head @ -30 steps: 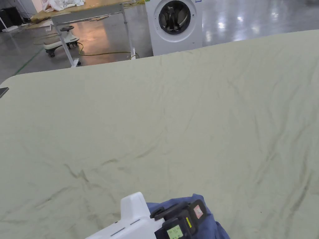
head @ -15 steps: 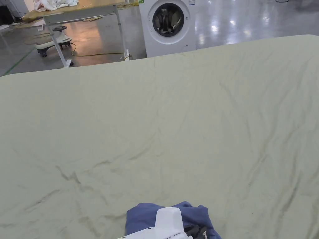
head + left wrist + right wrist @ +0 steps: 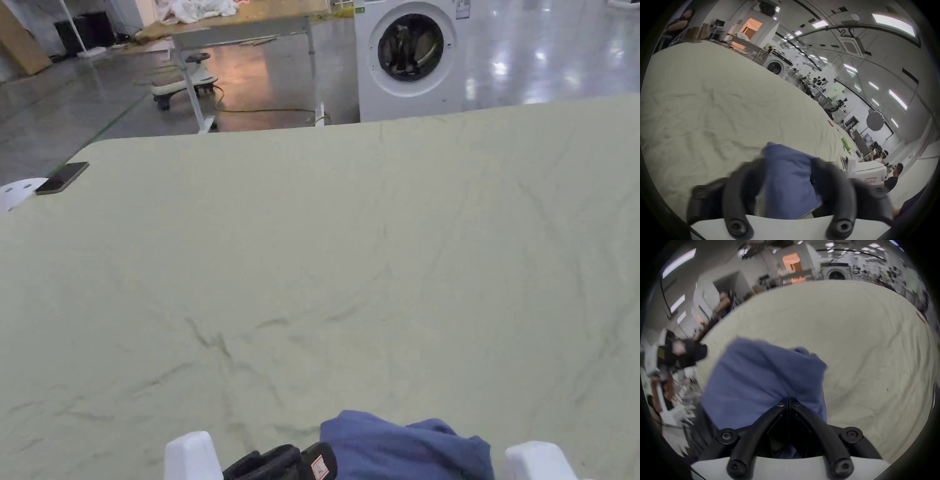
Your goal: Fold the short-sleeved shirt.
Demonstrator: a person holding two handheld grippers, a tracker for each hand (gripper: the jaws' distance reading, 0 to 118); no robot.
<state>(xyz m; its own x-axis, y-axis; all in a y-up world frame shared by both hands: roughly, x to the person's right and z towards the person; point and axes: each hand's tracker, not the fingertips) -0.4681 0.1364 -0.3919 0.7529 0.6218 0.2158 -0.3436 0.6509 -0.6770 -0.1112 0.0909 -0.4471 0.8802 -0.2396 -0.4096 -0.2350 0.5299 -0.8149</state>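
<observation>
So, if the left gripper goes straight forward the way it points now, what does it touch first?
Probably the blue shirt: it already lies between the open jaws of the left gripper. Beyond it lies the pale green table cover. Depth is unclear.

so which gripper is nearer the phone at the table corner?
Left. The left gripper sits left of the blue shirt, on the phone's side; the right gripper, shut on the shirt, is farther right.

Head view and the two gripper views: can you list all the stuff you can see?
shirt: one, blue, bunched at the near edge of the table
table cover: one, pale green, wrinkled, spread over the table
phone: one, dark, far left corner
washing machine: one, white, on the floor beyond the table
workbench: one, wood-topped, behind, white cloth on it
left gripper: black jaws apart, shirt between them
right gripper: black jaws closed on the shirt
</observation>
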